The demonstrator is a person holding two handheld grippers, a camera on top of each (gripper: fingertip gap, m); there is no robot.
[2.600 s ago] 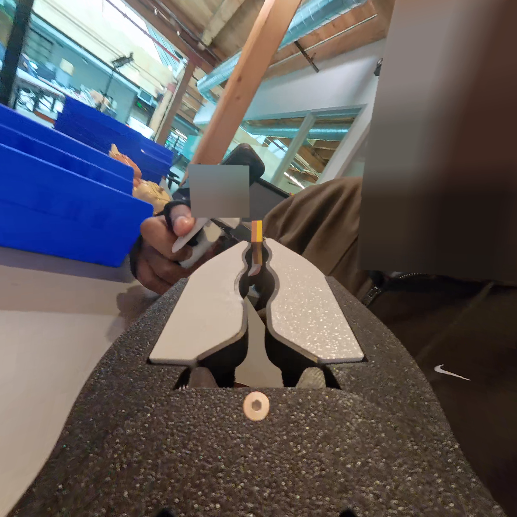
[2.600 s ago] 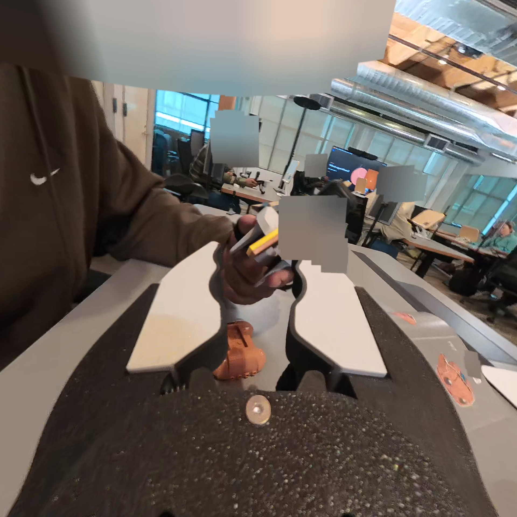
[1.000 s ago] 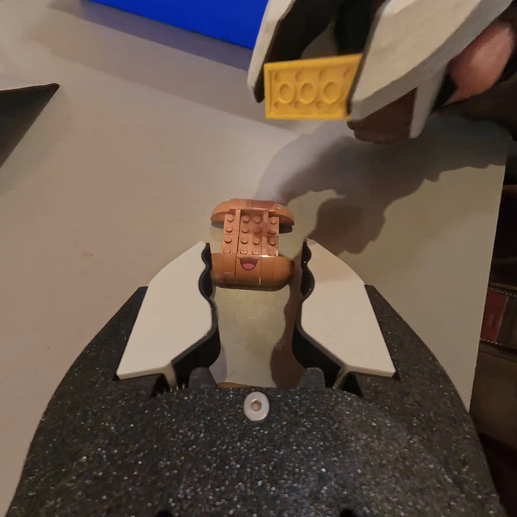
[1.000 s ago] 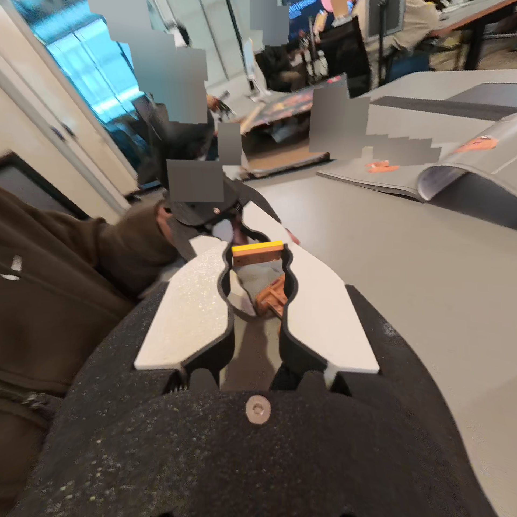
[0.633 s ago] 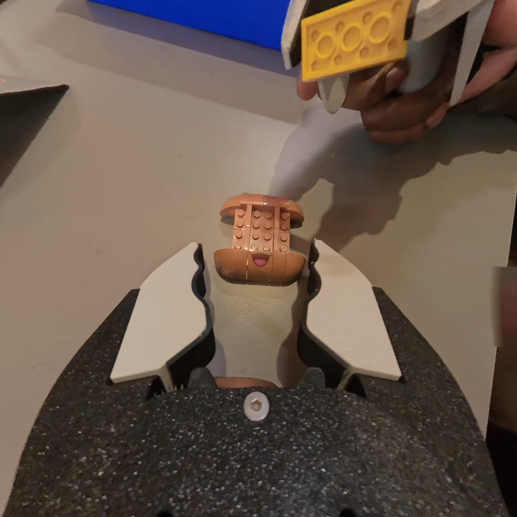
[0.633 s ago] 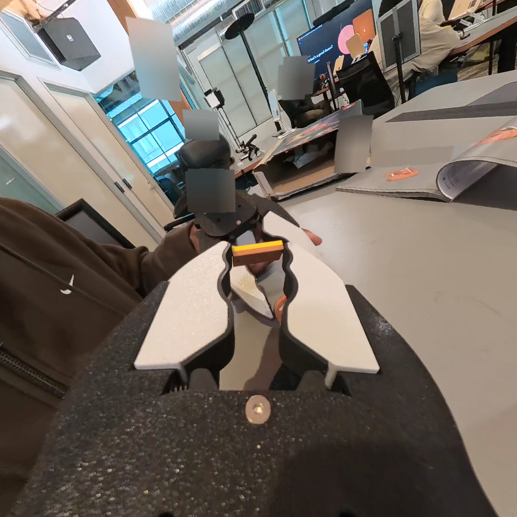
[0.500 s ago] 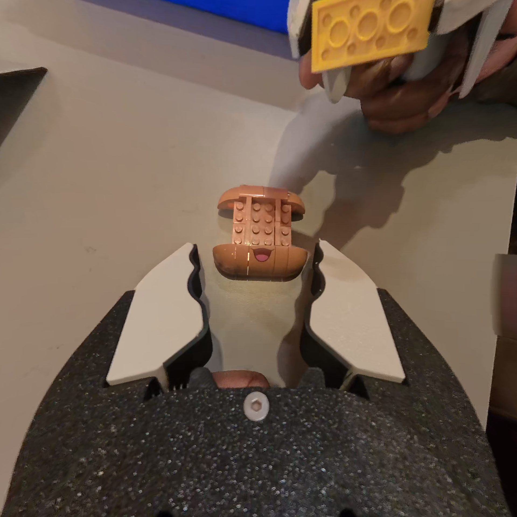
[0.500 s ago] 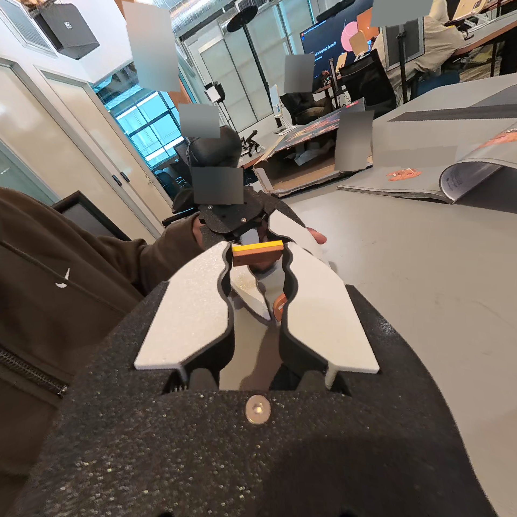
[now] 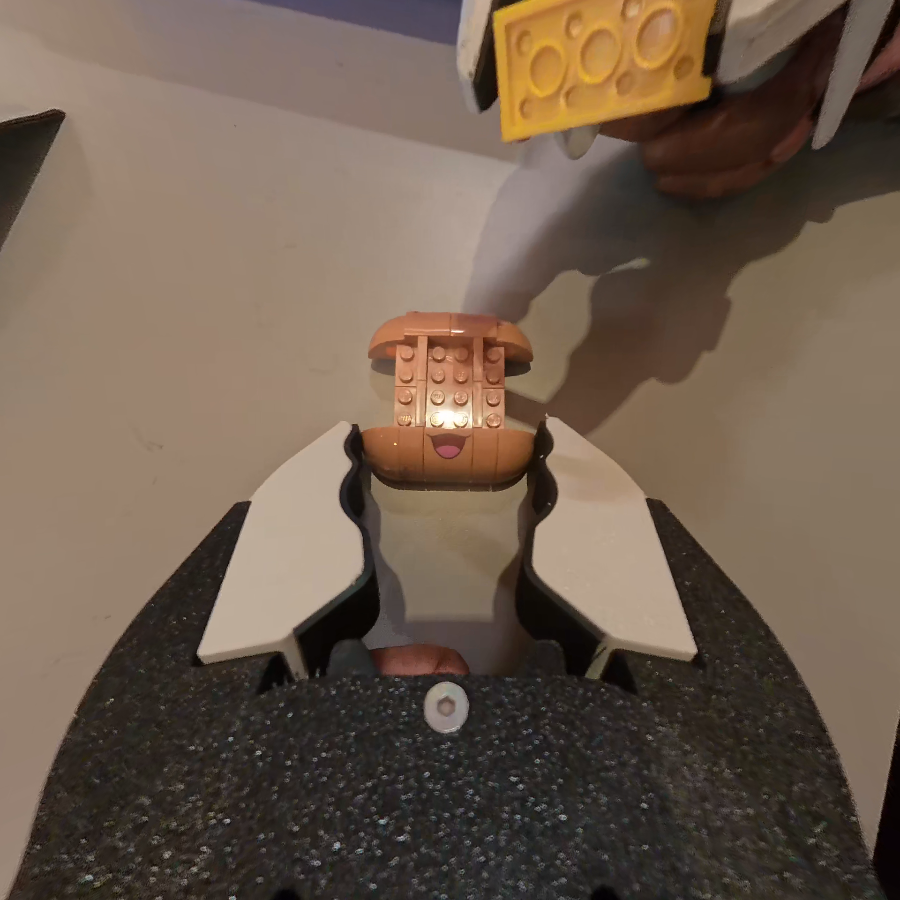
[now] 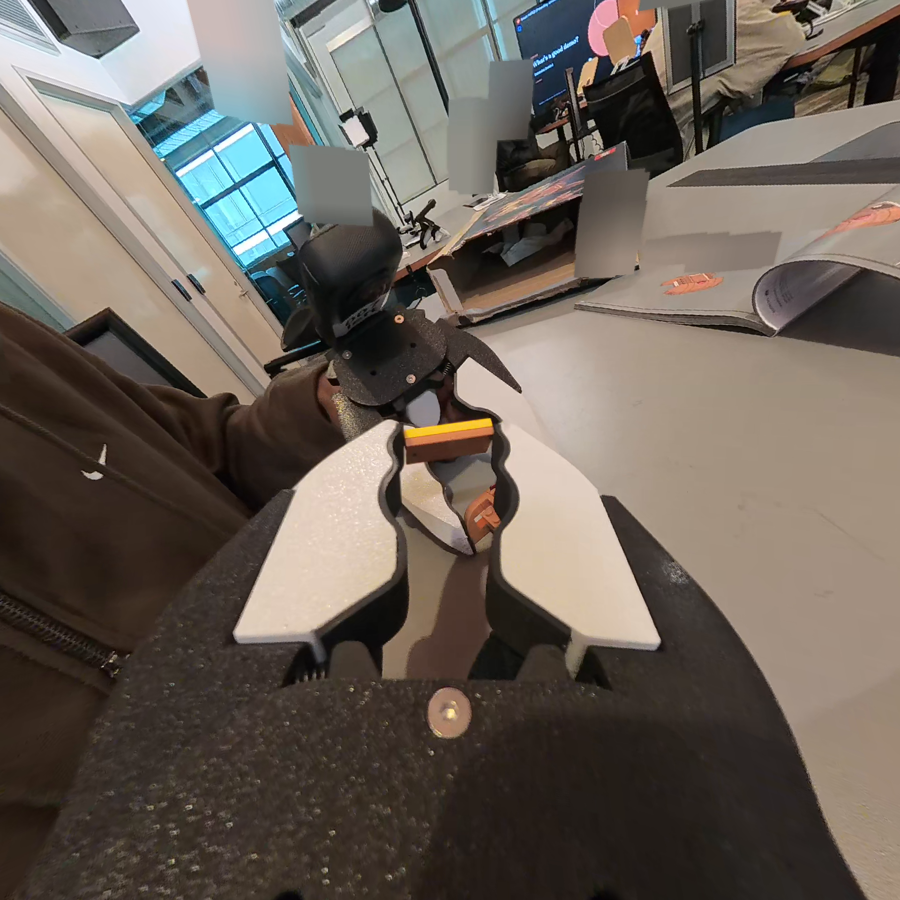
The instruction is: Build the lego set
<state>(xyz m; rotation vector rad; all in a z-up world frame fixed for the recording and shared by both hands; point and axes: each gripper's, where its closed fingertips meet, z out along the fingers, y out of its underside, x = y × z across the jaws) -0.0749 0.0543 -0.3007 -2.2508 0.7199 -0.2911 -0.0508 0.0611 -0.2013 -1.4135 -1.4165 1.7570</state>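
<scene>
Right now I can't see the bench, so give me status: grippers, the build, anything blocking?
Left gripper open around tan lego build on table. Right gripper shut on yellow-and-brown plate stack, held above. Nothing between them.

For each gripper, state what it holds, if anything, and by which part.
The right gripper clamps the yellow-and-brown plate stack by its two short ends. The left gripper holds nothing.

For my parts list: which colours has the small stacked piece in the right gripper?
Yellow plate on a brown one; the right wrist view shows both layers best.
</scene>
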